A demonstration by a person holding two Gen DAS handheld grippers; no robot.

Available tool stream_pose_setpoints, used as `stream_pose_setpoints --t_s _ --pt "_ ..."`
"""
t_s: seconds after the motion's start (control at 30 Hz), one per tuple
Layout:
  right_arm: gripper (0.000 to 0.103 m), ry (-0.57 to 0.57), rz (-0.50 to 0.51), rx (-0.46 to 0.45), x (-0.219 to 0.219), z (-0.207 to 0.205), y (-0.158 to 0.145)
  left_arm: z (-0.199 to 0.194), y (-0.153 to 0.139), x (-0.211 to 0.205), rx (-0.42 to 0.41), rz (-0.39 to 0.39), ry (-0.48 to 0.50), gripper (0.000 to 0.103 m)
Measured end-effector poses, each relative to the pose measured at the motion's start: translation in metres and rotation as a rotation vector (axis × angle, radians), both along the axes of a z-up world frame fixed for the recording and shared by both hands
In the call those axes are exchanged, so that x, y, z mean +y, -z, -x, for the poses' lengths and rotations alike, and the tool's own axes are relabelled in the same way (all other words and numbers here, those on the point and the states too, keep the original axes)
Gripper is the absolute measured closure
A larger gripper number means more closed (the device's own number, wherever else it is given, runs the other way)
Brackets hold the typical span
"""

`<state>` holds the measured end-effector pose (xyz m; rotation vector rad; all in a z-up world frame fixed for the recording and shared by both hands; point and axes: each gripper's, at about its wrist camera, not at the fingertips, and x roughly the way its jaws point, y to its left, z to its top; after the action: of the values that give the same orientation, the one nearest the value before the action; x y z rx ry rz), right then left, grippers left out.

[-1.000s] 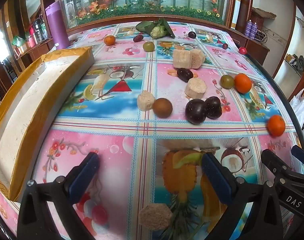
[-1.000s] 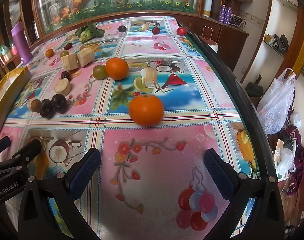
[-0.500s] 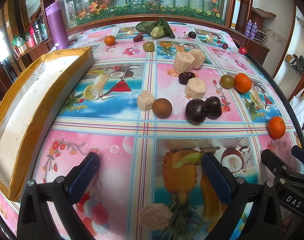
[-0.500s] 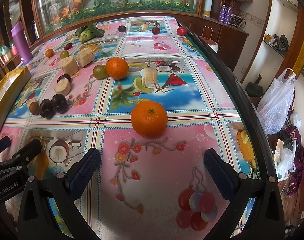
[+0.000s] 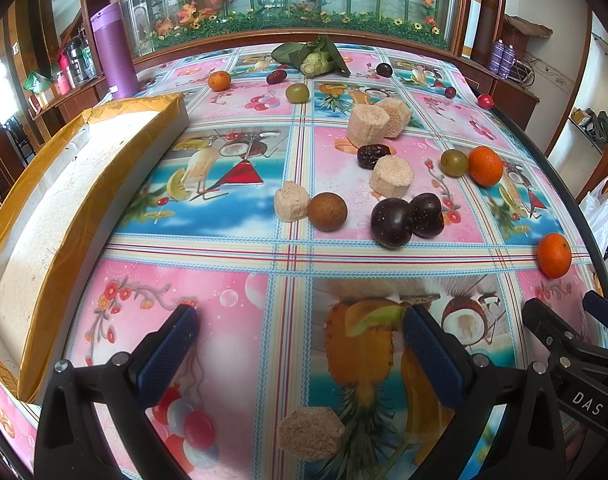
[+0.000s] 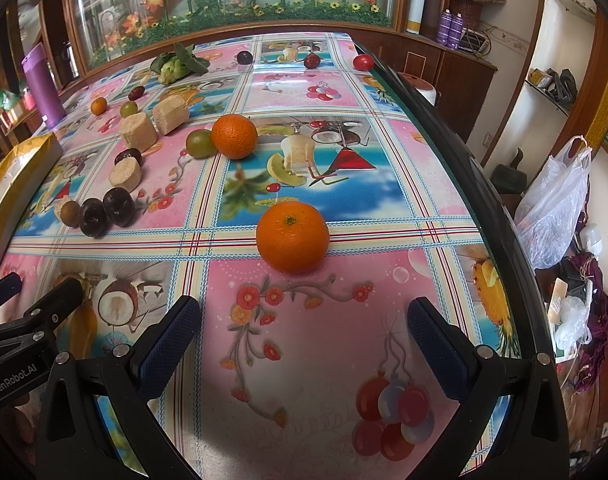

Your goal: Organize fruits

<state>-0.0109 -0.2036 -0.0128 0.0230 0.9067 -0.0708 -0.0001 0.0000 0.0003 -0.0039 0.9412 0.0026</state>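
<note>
An orange (image 6: 292, 237) lies just ahead of my right gripper (image 6: 304, 334), which is open and empty above the patterned tablecloth. A second orange (image 6: 234, 136) and a green fruit (image 6: 200, 143) sit further back. My left gripper (image 5: 299, 340) is open too, with a tan chunk (image 5: 311, 433) lying below its fingers. Ahead of it are two dark plums (image 5: 408, 220), a brown round fruit (image 5: 327, 211), tan sugarcane chunks (image 5: 390, 176) and a dark date (image 5: 372, 155). The near orange (image 5: 554, 255) shows at the right edge of the left wrist view.
A long foam box with yellow tape (image 5: 51, 200) lies along the table's left side. A purple bottle (image 5: 113, 50) and a leafy green fruit (image 5: 316, 60) stand at the far end. The table's right edge (image 6: 476, 184) drops off beside a white plastic bag (image 6: 556, 208).
The right gripper has moved forward, so the near orange sits closer and larger. The left view has barely shifted; one tan chunk at the back has turned.
</note>
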Motion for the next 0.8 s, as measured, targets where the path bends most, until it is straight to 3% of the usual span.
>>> stream_pose_setpoints --t_s 0.43,0.8 --pt "0.000 -0.020 0.024 -0.021 0.003 0.008 -0.011 0.007 -0.007 0.008 -0.009 0.030 -0.032 0.000" --pt "0.000 -0.077 0.076 -0.080 0.029 0.032 -0.037 0.019 -0.029 0.028 -0.102 0.026 -0.039 0.000"
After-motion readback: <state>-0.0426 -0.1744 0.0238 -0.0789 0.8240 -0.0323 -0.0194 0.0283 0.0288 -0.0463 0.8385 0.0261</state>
